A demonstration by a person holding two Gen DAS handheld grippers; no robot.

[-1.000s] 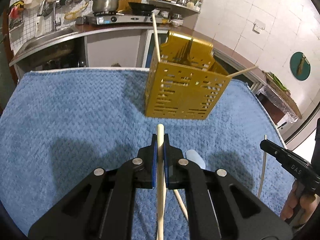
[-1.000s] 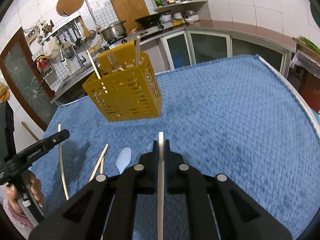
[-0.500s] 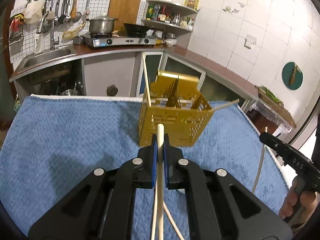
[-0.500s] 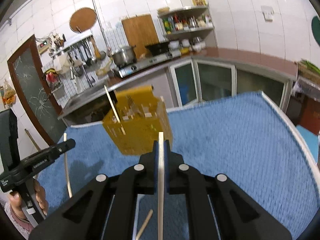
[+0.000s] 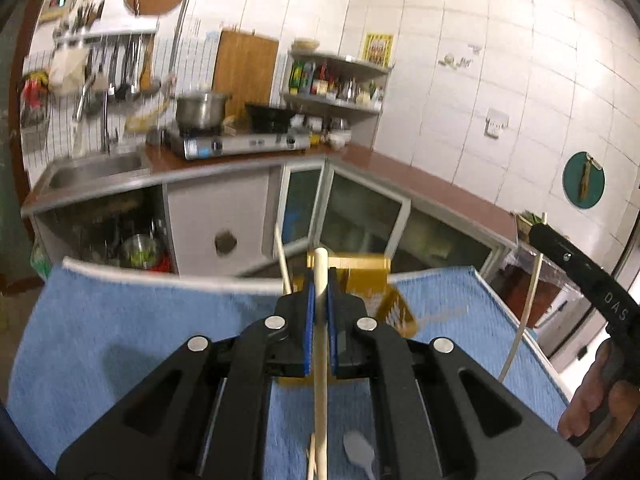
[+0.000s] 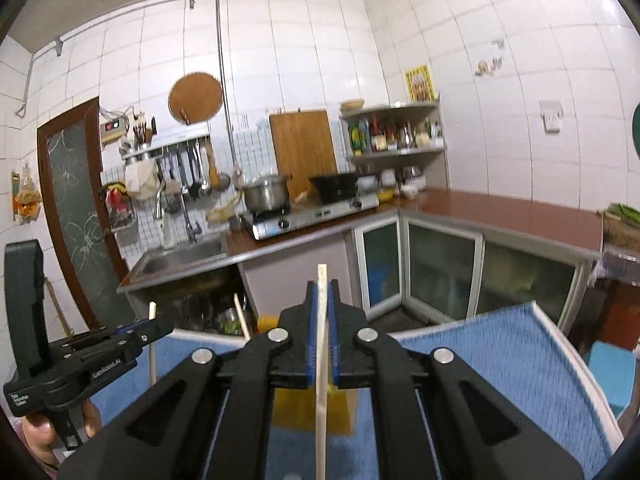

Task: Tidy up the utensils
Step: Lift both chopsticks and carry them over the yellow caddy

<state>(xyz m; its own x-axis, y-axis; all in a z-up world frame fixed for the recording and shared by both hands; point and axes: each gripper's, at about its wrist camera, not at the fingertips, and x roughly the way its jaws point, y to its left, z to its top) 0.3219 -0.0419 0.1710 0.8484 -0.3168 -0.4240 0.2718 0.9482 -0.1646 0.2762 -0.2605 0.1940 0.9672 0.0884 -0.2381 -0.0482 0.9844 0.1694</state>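
Between the blue pads of the left tool [image 5: 321, 280] a pale wooden chopstick [image 5: 320, 360] is clamped, its tip poking out past the fingertips and its length running back under the camera. The right tool [image 6: 322, 292] is likewise shut on a second chopstick [image 6: 321, 380], flatter and thinner, held the same way. Just beyond and below each tool stands the yellow perforated utensil holder [image 5: 368, 276], largely hidden behind the black jaws; another stick [image 5: 282, 260] leans out of its left side. It stands on the tabletop's blue towel [image 5: 120, 328]. Both tools point only slightly downward, toward the kitchen counter and sink. Each view catches the other tool at its edge, gripped by a hand [image 5: 600, 396] that is cut off by the frame. Below the left tool a pale spoon [image 5: 359, 450] and one more stick end lie on the towel, blurred.
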